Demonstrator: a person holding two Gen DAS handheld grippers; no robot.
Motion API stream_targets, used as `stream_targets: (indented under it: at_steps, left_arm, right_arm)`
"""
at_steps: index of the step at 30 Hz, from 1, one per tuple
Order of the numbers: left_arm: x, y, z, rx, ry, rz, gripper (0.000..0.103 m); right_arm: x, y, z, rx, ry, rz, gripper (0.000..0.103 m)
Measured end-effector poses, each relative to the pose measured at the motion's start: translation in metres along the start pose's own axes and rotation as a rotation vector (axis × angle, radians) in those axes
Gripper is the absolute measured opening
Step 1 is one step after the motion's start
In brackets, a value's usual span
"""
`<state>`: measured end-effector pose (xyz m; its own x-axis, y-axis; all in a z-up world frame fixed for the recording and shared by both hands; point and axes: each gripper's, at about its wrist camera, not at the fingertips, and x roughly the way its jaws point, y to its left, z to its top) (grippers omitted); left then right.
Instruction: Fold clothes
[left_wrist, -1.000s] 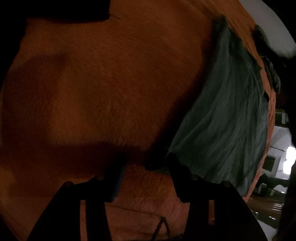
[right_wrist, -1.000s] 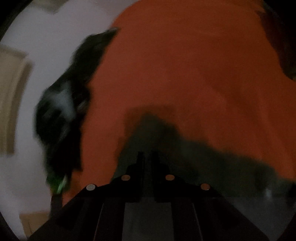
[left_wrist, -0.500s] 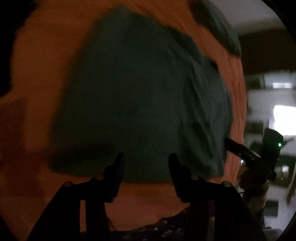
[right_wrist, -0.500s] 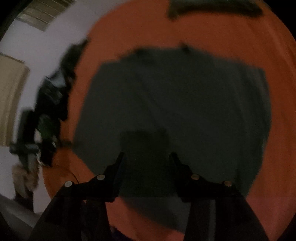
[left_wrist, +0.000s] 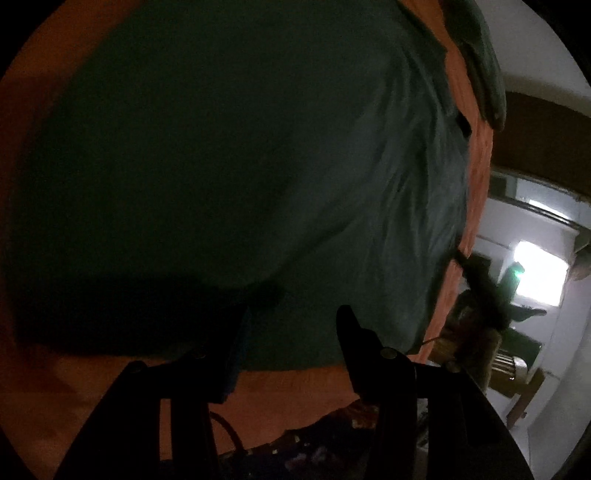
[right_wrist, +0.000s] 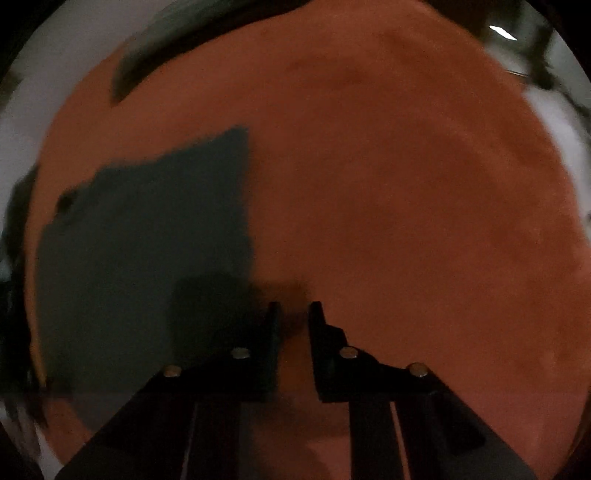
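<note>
A dark green cloth (left_wrist: 240, 166) lies spread flat on an orange fleece blanket (left_wrist: 303, 384) and fills most of the left wrist view. My left gripper (left_wrist: 293, 312) hovers open over the cloth's near edge, with nothing between its fingers. In the right wrist view the same cloth (right_wrist: 147, 240) lies at the left. My right gripper (right_wrist: 293, 306) hangs over bare orange blanket (right_wrist: 406, 184) just past the cloth's right edge. Its jaws are closing to a narrow gap and hold nothing. From the left wrist view, the right gripper (left_wrist: 461, 256) shows by the cloth's right edge.
Another dark garment (left_wrist: 480, 55) lies along the blanket's far edge, also visible in the right wrist view as a dark garment (right_wrist: 155, 55). Past the blanket's right edge are a bright window (left_wrist: 539, 273) and furniture. Patterned fabric (left_wrist: 332, 435) lies below the left gripper.
The left gripper swung over the green cloth, which now fills its view. The right gripper opened, then narrowed, and swept right off the cloth onto bare blanket.
</note>
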<state>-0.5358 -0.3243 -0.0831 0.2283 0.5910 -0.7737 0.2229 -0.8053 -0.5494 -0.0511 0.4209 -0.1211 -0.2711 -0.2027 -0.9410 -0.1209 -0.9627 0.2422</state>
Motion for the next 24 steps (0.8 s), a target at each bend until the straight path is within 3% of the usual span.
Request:
stream_targets:
  at_steps: [1, 3, 6, 8, 11, 15, 17, 19, 24]
  left_arm:
    - [0.001, 0.002, -0.001, -0.008, -0.003, -0.002, 0.049]
    - [0.002, 0.005, -0.003, -0.025, -0.01, -0.005, 0.049]
    - [0.004, 0.009, 0.004, -0.061, -0.015, -0.02, 0.049]
    - [0.005, 0.0, 0.016, -0.067, -0.014, -0.015, 0.049]
    - [0.023, -0.016, 0.008, -0.033, -0.013, 0.026, 0.049]
    - [0.046, -0.045, 0.013, 0.025, -0.013, 0.094, 0.049]
    - [0.051, -0.055, 0.016, 0.045, -0.014, 0.127, 0.049]
    - [0.043, -0.057, 0.012, 0.057, -0.015, 0.159, 0.049]
    - [0.043, -0.088, 0.002, 0.15, -0.089, 0.284, 0.049]
  right_arm:
    - [-0.008, 0.006, 0.003, -0.017, -0.016, 0.05, 0.013]
    - [-0.018, 0.035, -0.001, -0.121, 0.032, 0.171, 0.013]
    - [-0.003, 0.073, -0.028, -0.246, 0.231, 0.278, 0.015]
    - [0.015, 0.091, -0.057, -0.296, 0.399, 0.282, 0.015]
    - [0.026, 0.087, -0.099, -0.325, 0.499, 0.152, 0.015]
    - [0.005, 0.026, -0.119, -0.154, 0.432, 0.057, 0.014]
    - [-0.007, -0.006, -0.126, -0.092, 0.382, -0.149, 0.013]
    - [-0.026, -0.013, -0.133, -0.047, 0.31, -0.2, 0.013]
    - [-0.051, 0.055, -0.159, -0.04, 0.227, 0.167, 0.013]
